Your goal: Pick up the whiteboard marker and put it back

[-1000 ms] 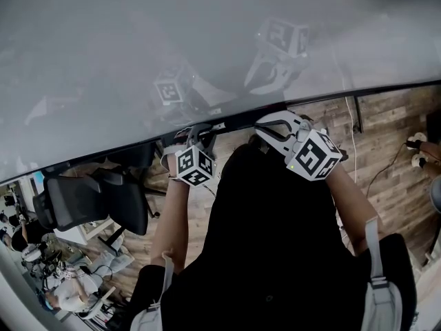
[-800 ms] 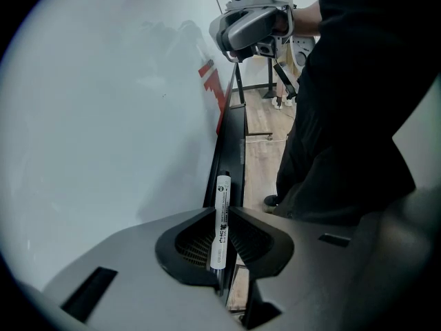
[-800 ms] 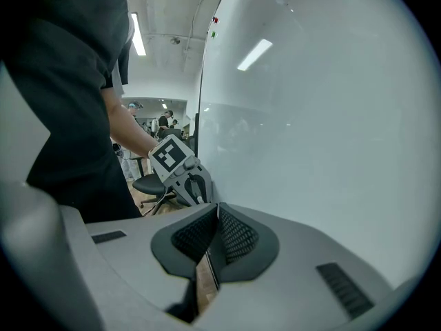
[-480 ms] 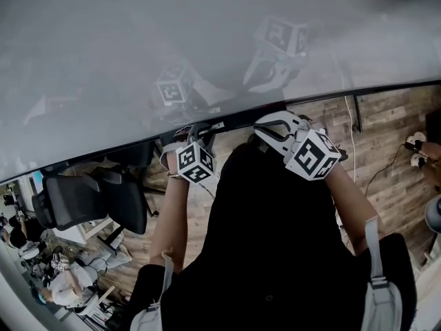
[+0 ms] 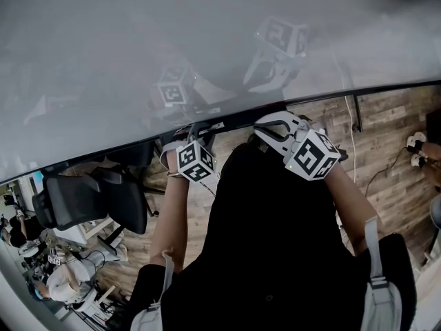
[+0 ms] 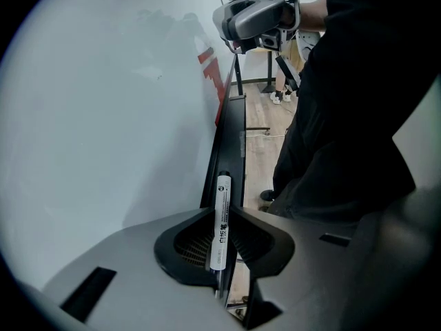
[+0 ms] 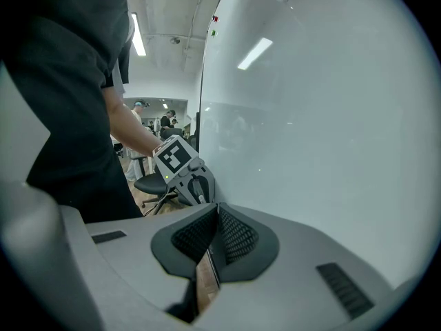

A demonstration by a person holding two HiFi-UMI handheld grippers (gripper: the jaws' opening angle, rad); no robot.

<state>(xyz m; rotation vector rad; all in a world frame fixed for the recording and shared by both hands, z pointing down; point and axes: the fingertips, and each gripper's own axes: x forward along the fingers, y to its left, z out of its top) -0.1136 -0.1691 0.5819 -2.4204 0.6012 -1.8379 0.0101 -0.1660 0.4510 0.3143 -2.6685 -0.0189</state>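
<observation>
The left tool point(image 6: 224, 219) was clamped on the whiteboard marker point(image 6: 222, 193), in line with the whiteboard's tray point(image 6: 232, 133); the right tool point(image 7: 215, 219) was closed, empty. Probably the putting-back step: next, lowering onto the tray, then release

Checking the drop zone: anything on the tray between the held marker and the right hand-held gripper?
Nothing: in the left gripper view the black tray runs bare from the marker to the right hand-held gripper.
</observation>
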